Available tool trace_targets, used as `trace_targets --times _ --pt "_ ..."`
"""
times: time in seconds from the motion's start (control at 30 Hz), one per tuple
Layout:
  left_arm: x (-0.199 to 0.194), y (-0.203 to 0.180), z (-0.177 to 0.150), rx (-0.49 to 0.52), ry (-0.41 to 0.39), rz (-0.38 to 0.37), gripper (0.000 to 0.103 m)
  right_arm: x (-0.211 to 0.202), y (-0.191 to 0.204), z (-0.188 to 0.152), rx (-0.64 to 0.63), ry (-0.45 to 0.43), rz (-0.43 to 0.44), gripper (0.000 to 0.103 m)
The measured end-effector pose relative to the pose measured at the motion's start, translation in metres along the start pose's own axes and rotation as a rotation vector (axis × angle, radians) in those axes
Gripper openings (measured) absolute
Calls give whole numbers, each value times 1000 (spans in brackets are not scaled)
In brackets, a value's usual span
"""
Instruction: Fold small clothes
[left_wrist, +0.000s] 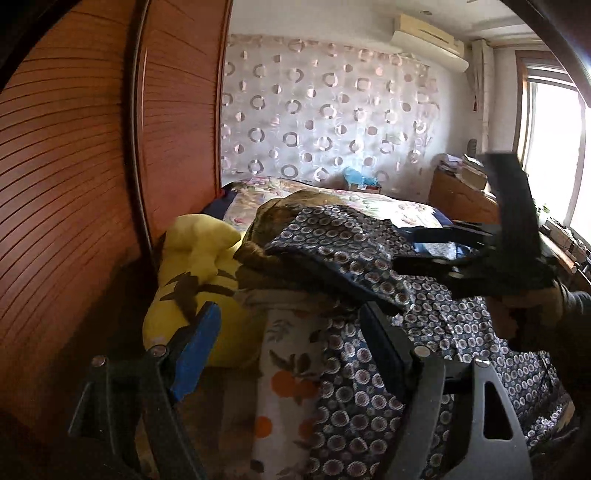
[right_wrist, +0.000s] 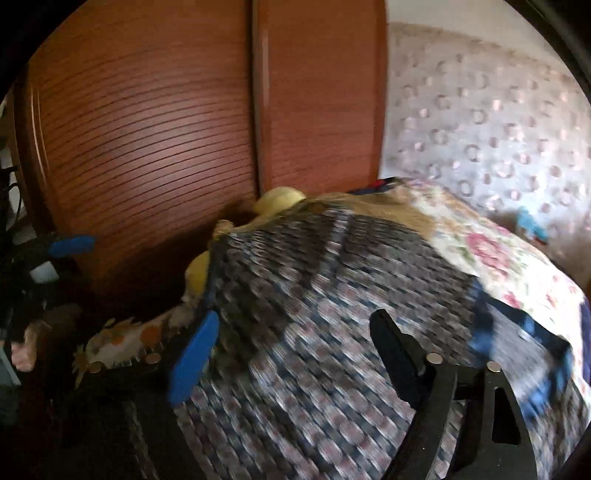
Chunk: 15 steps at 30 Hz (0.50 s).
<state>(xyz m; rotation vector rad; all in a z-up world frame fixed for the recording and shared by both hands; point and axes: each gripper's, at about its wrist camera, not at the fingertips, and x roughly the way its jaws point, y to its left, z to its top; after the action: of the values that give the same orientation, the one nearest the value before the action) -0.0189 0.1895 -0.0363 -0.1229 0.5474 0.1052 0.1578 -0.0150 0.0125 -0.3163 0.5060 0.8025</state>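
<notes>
A dark blue garment with a small round-flower print lies crumpled over a heap of clothes on the bed; it fills the blurred right wrist view. My left gripper is open and empty, its fingers spread above a white cloth with orange fruit print and the garment's edge. My right gripper is open, hovering low over the garment; it also shows from the side in the left wrist view, above the garment's right part. An olive-brown garment lies under the blue one.
A yellow plush toy sits left of the heap against the brown slatted wardrobe. A floral bedspread covers the bed behind. A wooden desk with books stands by the window at the right.
</notes>
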Motion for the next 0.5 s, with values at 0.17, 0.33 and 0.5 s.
trace_targets --times 0.17,0.33,0.5 --pt "2 4 -4 -4 11 7 78 46 14 26 -41 75 57 77" --pt "3 3 -6 2 14 6 78 80 33 38 -109 148 0 59" --pt "4 -1 -8 11 11 0 78 68 27 44 -96 75 -30 8"
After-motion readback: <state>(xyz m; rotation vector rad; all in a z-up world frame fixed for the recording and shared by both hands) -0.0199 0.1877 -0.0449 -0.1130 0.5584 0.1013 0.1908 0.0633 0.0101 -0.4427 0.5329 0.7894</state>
